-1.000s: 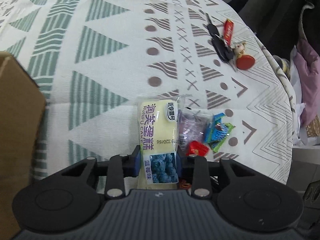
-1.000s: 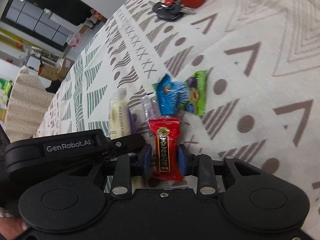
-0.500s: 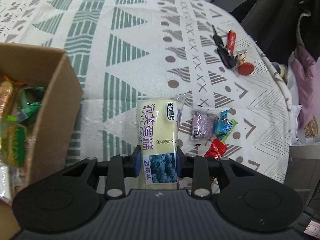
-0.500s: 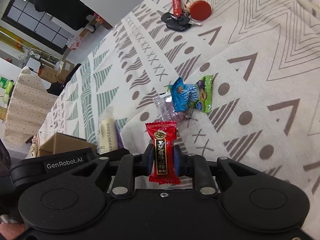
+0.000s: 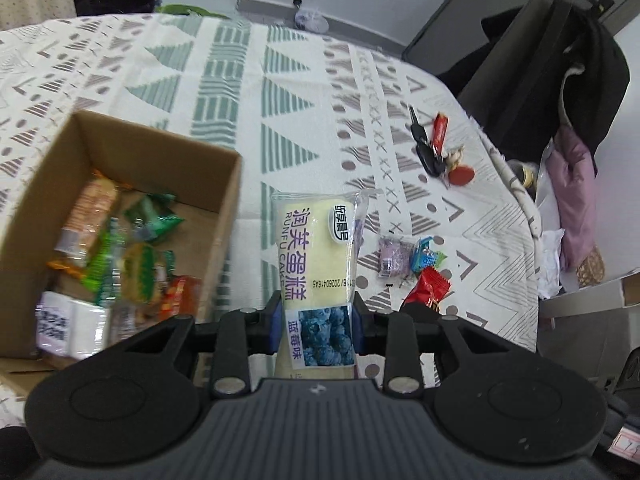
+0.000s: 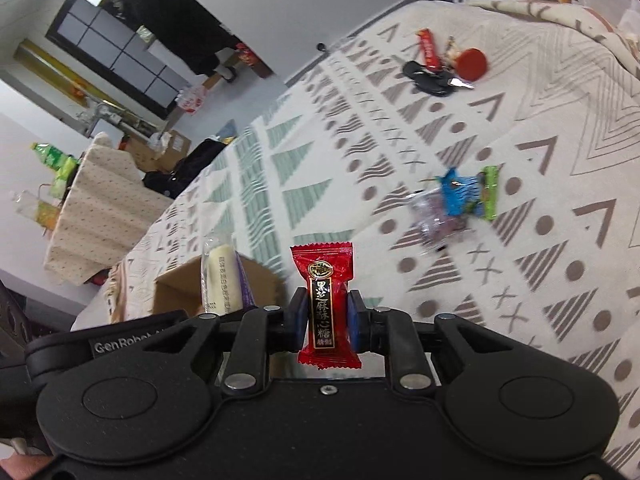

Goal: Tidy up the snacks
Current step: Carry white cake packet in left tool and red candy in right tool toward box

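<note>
Left gripper point(image 5: 316, 320) closed on a yellow cake packet point(image 5: 316, 264), held near its lower end, long axis pointing forward, away from the camera, well above the tablecloth point(image 5: 280, 92). Right gripper point(image 6: 325, 316) closed on a small red candy point(image 6: 325, 304), pinched at its middle, long axis upright between the blue pads. Cardboard box point(image 5: 224, 208), open and already partly filled with snacks, just to the left of the cake packet in the left wrist view, near wall beside the packet. In the right wrist view, same box point(image 6: 176, 292) ahead and to the left, behind the cake packet. Left gripper judged nearer to the box; probably a short move to the left and over the wall needed before release. Three more snacks point(image 5: 408, 260) lying on the tablecloth to the right, close together, not yet collected. Keys point(image 5: 436, 152) farther away, no part of the task.
</note>
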A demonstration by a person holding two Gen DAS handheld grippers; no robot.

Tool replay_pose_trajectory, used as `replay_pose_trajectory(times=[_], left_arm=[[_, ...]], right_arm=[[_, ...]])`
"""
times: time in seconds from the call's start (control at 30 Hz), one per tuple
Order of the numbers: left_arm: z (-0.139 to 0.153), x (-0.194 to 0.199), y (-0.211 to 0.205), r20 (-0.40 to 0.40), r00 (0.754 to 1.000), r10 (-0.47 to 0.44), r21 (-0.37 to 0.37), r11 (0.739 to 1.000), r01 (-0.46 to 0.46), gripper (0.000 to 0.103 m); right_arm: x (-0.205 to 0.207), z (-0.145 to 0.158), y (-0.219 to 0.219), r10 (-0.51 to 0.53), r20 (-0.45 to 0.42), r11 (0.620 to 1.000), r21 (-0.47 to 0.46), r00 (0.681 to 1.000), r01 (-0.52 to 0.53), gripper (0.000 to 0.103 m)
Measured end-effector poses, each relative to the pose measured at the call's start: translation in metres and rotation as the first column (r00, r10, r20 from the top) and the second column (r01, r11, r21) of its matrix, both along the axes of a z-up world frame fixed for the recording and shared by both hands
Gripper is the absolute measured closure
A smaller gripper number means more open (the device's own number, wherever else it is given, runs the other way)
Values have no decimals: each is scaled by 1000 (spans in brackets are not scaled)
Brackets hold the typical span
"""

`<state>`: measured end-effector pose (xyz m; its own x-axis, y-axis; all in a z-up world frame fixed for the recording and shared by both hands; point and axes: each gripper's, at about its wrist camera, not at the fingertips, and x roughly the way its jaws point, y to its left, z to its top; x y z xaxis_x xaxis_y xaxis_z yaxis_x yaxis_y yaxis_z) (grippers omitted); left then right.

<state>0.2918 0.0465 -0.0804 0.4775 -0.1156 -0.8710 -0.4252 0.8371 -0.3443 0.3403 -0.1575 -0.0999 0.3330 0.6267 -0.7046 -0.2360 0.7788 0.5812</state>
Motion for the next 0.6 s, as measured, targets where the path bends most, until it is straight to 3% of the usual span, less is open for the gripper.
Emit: replay_pose_trajectory(times=[0.6], left_arm=[[37,-60,57,75,996,43,5,999,-43,72]], right_arm=[[-47,41,45,40,86,999,5,995,-41,83]])
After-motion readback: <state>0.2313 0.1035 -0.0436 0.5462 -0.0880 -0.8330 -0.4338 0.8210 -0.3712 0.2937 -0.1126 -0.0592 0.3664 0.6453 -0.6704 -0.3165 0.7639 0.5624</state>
